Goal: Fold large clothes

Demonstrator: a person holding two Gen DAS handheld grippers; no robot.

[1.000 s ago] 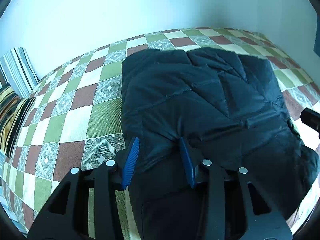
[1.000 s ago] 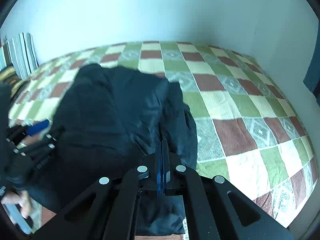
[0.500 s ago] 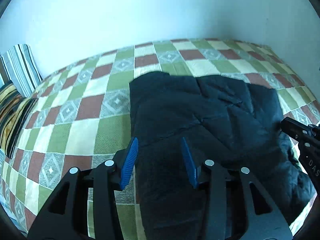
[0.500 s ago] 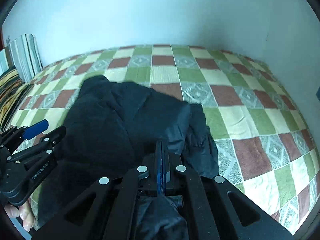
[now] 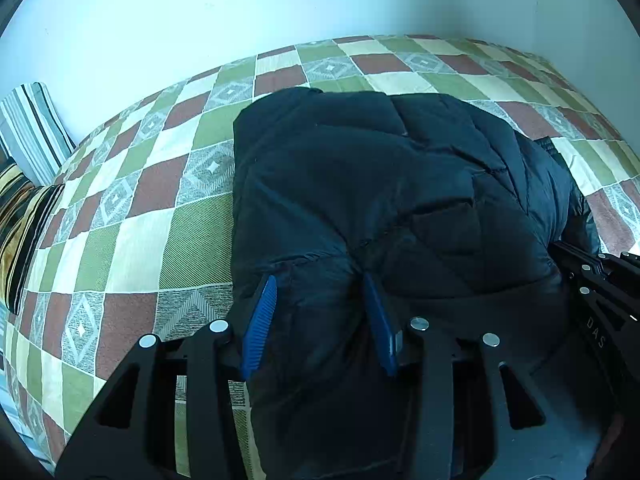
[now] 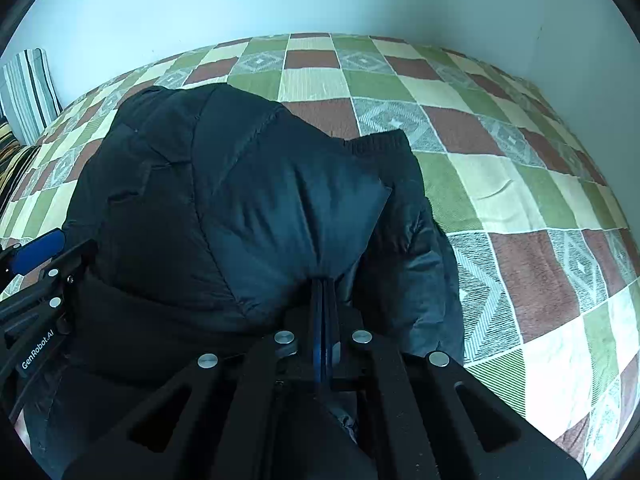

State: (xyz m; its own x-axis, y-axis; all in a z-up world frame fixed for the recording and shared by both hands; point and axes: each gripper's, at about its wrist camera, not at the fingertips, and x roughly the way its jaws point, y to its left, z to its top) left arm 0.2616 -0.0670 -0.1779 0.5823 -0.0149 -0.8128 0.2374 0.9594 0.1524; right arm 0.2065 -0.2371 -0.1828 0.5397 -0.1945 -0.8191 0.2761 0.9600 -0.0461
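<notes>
A large dark quilted jacket (image 5: 384, 200) lies bunched on the checkered bed; it fills the middle of the right wrist view (image 6: 240, 208) too. My left gripper (image 5: 320, 300) is open, its blue pads (image 5: 260, 320) standing on either side of a fold at the jacket's near edge. My right gripper (image 6: 324, 292) is shut on a pinch of the jacket fabric, which pulls up into a taut ridge. Each gripper shows at the edge of the other's view.
The bedspread (image 5: 132, 240) is checkered green, brown and cream, against a pale wall. Striped pillows (image 5: 32, 132) lie at the far left. Bare bedspread (image 6: 520, 208) stretches to the right of the jacket.
Both grippers have moved forward and down toward the jacket; the fabric now bulges higher and closer. The left jaws stay open, the right stays shut on fabric.
</notes>
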